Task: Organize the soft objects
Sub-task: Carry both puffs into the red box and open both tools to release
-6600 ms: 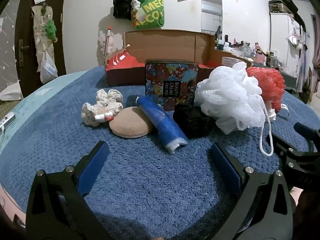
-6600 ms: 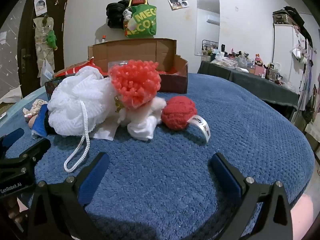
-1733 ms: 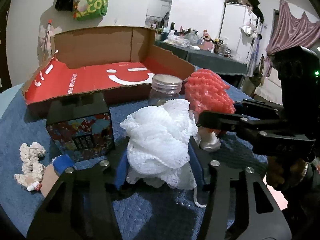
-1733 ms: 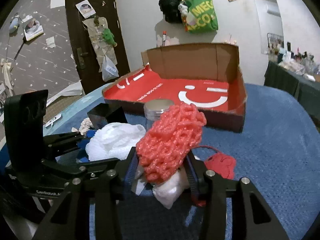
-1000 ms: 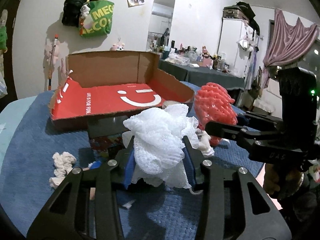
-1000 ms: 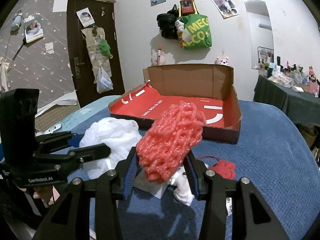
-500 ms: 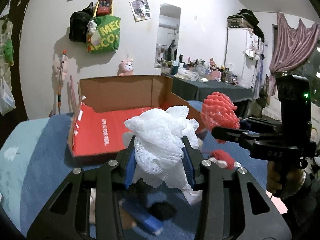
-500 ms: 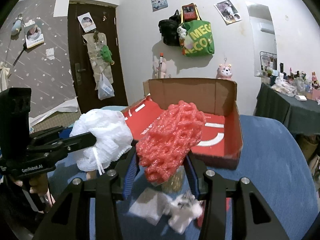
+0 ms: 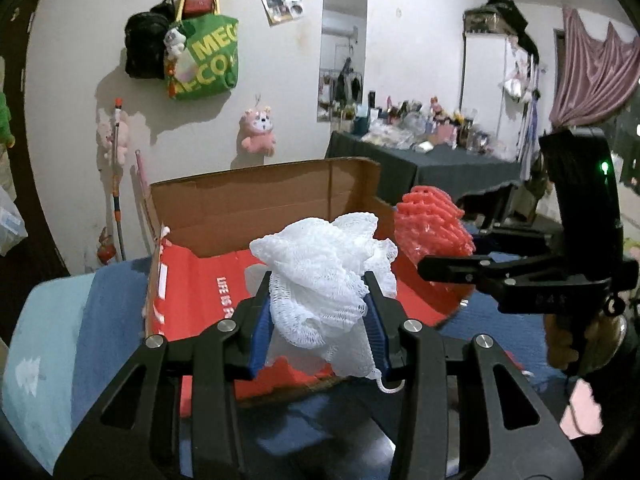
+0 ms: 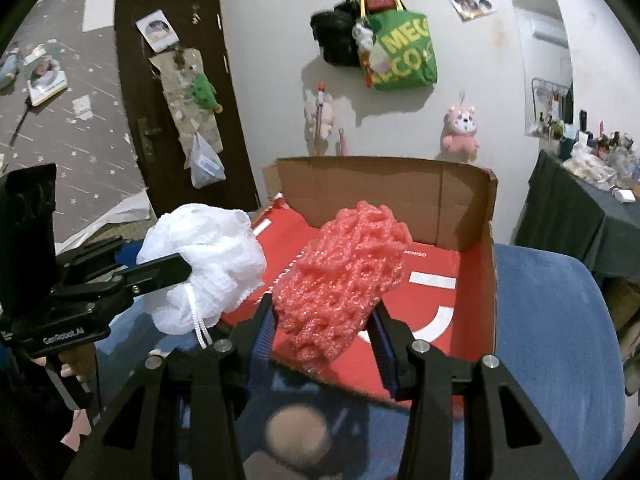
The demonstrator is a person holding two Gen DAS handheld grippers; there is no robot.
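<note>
Honestly, your left gripper (image 9: 318,320) has its blue fingers (image 9: 259,330) pinched partway in on the white mesh pouf (image 9: 326,276), and your right gripper (image 10: 324,326) has the same kind of squeeze on the red mesh pouf (image 10: 344,276). Both poufs are up in the air, side by side, at the near edge of the open cardboard box (image 10: 472,264) with the red lining.

What I'd watch: that mesh is slippery and squashy, and the fingers only bite the lower part, so a quick swing could let a pouf slide out short of the box. The white one's cord loop (image 9: 386,386) dangles below the fingers and looks like it could catch on the box's front wall. The two grippers are close too, so they might bump.

Direction-wise, the white pouf is basically a ball with no real long axis, cord end down. The red one is a bit elongated, running up and away toward the box's back wall.
</note>
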